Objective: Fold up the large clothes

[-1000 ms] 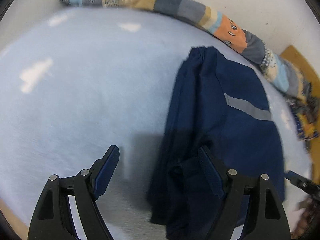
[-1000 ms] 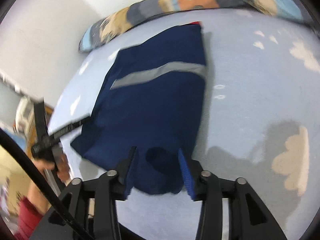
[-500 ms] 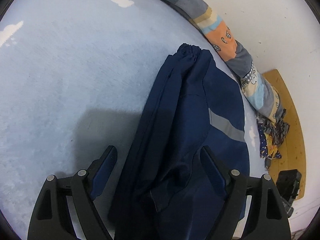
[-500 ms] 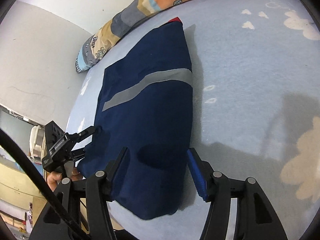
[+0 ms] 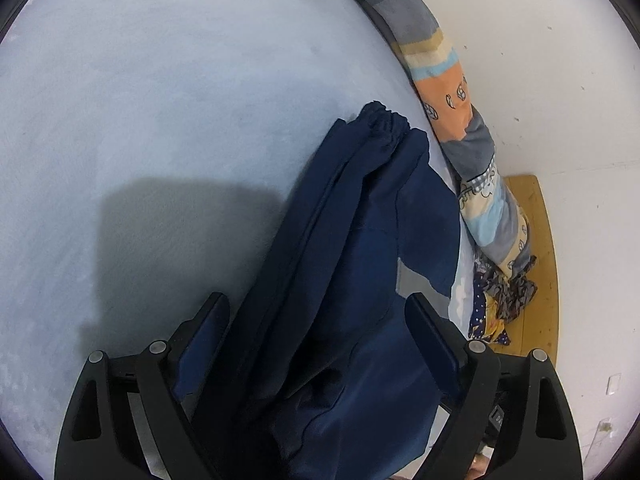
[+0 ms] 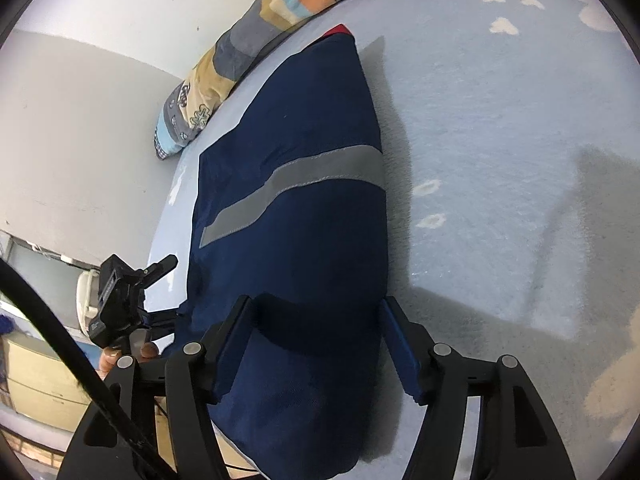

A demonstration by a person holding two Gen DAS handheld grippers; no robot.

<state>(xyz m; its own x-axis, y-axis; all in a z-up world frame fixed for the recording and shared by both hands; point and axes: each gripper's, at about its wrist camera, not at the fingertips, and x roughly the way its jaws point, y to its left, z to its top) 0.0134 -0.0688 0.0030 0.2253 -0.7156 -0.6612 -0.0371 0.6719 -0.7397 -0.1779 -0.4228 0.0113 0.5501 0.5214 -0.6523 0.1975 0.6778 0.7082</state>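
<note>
A dark navy garment (image 6: 296,216) lies folded lengthwise on a pale blue bedsheet (image 6: 500,128) printed with small white clouds. A grey reflective stripe (image 6: 292,188) crosses it on a slant, and a sliver of red shows at its far end. In the left wrist view the same garment (image 5: 344,280) runs away from the camera to a gathered, elasticated hem (image 5: 384,120) at its far end.

The left gripper (image 5: 316,316) hangs over the garment's near end with its jaws spreading wide — the cloth lies between the two fingers, but neither pad presses on it, so nothing is held. The right gripper (image 6: 316,320) sits over the other near corner, its jaws also opening; the folded edge lies between the blue-padded fingers (image 6: 402,344), which stand just clear of the cloth.

A long patchwork bolster (image 5: 452,92) (orange, grey, tan and pale blue) lies along the white wall (image 5: 560,80) at the bed's far edge. In the right wrist view the left gripper appears at the bed's edge, a person's fingertips (image 6: 146,350) wrapped on its handle.
</note>
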